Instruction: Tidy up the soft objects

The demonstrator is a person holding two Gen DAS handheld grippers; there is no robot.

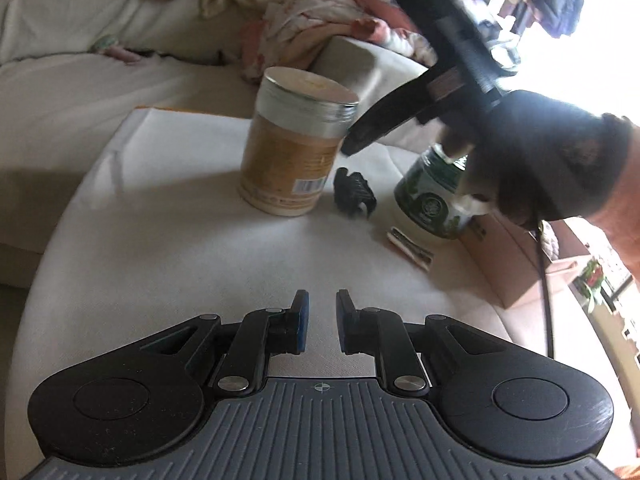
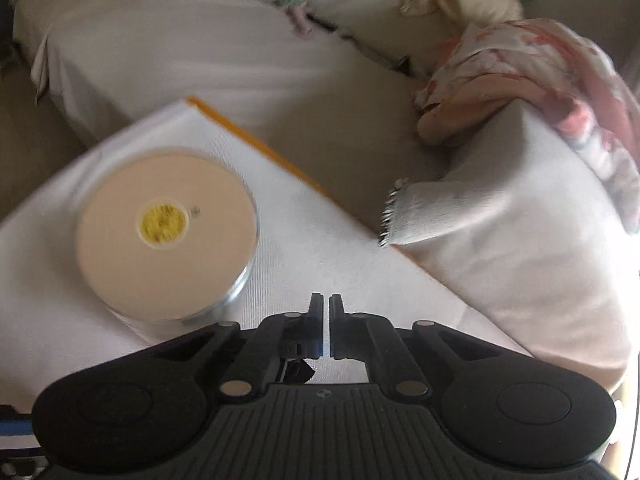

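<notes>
Green jar (image 1: 434, 200) half-hidden behind gloved hand (image 1: 548, 160); both hand-held grippers (image 1: 320, 300) (image 2: 326, 304) pressed together, empty.

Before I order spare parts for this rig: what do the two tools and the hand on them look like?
Both match. The left tool has black linked fingers with blue pads, round black pivot housings and a grey ribbed base bearing a small crosshair mark. The right tool looks the same; from the left wrist view its black body shows, held by a hand in a dark glove with an orange sleeve and a black cable hanging below.
</notes>
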